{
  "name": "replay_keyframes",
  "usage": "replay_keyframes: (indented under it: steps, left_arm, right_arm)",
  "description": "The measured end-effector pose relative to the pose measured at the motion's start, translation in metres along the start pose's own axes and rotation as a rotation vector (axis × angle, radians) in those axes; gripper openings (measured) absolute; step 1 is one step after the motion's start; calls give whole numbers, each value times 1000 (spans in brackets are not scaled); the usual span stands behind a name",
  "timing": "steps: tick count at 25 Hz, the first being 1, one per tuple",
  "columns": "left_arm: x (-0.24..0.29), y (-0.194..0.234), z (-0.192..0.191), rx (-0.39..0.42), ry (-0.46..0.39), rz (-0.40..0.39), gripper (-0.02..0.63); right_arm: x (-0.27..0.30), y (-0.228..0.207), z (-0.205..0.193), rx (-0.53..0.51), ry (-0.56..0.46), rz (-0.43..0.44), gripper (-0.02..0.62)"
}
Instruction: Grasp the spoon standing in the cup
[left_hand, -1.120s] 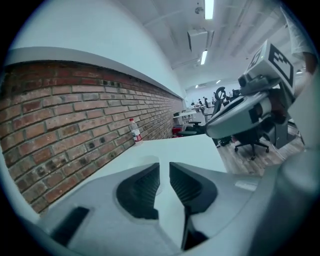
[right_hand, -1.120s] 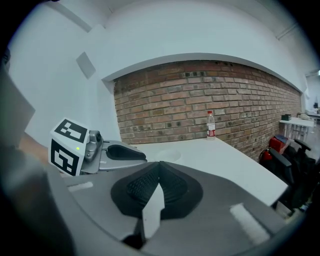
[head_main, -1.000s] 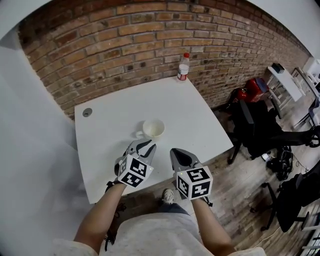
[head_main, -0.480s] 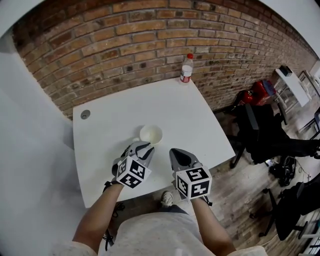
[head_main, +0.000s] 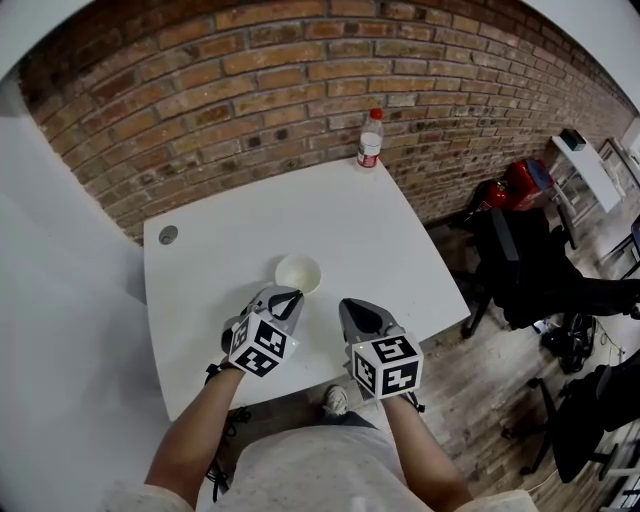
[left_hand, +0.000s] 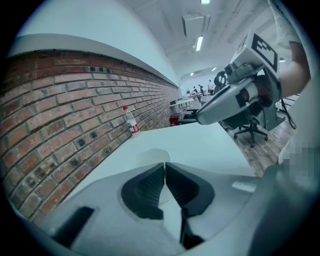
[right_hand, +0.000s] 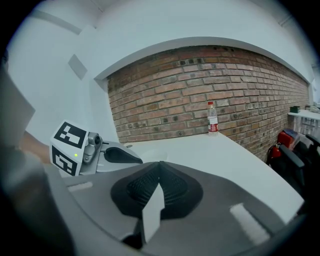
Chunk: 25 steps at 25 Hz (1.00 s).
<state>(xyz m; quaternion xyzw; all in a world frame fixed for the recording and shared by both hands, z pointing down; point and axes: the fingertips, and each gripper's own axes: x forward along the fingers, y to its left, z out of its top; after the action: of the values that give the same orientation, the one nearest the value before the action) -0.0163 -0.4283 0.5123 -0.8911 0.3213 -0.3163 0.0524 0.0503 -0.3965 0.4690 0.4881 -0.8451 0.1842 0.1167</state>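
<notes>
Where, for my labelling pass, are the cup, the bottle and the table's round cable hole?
cup (head_main: 298, 273): head view, on its pale inside.
bottle (head_main: 369, 148): head view, on its label band.
cable hole (head_main: 168, 235): head view, on the middle of the grey disc.

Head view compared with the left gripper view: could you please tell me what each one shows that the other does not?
Only the head view looks down into the cup, where no spoon can be made out, and shows the round grey plug near the table's far left corner. Only the left gripper view shows that the left gripper has its jaws shut together with nothing between them, and it also shows the ceiling lights. Both show the white table, the brick wall, the bottle by the wall and the right gripper.
</notes>
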Motion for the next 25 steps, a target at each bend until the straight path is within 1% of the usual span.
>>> replay_keyframes:
  steps: [4, 11, 16, 25]
  left_arm:
    - [-2, 1, 1, -28, -8, 14, 9]
    - [-18, 12, 10, -120, -63, 78, 6]
    - [-40, 16, 16, -159, -110, 128, 6]
    - [-89, 8, 33, -208, -199, 170, 6]
  right_arm:
    - [1, 2, 2, -4, -3, 6, 6]
    - [-1, 14, 4, -14, -14, 13, 5]
    - [-10, 29, 2, -25, -25, 11, 5]
    - [-40, 59, -2, -37, -58, -13, 5]
